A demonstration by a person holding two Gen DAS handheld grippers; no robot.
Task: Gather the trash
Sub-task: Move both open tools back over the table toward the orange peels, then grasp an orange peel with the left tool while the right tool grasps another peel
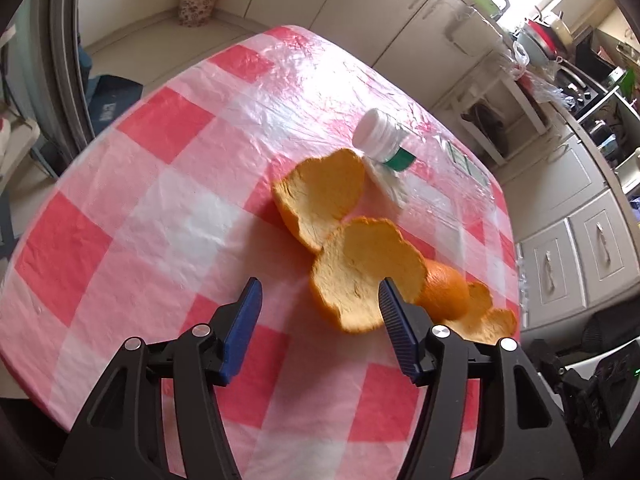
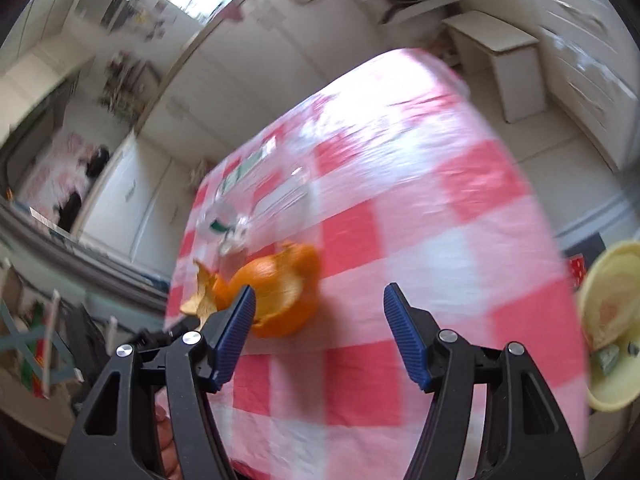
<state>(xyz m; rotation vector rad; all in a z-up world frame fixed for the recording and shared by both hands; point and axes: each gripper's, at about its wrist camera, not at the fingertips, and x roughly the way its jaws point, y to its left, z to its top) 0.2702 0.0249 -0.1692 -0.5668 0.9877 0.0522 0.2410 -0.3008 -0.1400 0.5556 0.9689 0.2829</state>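
just beyond the left gripper (image 1: pixel 320 300), orange peel (image 1: pixel 366 272) lies outside its open jaws.

Each camera sits just behind its own tool and looks steeply down along the fingers at the checked surface (image 1: pixel 132 208) from close range. Both views share the orange peel (image 1: pixel 360 272), seen from roughly opposite sides; the right view is motion-blurred.

Glossy, crinkled plastic sheeting covers the checked worktop (image 1: pixel 168 184). Orange peel (image 1: pixel 360 272) shows a matt, pithy inside and a shiny, pitted rind. At one o'clock, a clear plastic bottle (image 1: pixel 384 140). Ribbed blue fingers (image 1: pixel 394 312), matt black arms.
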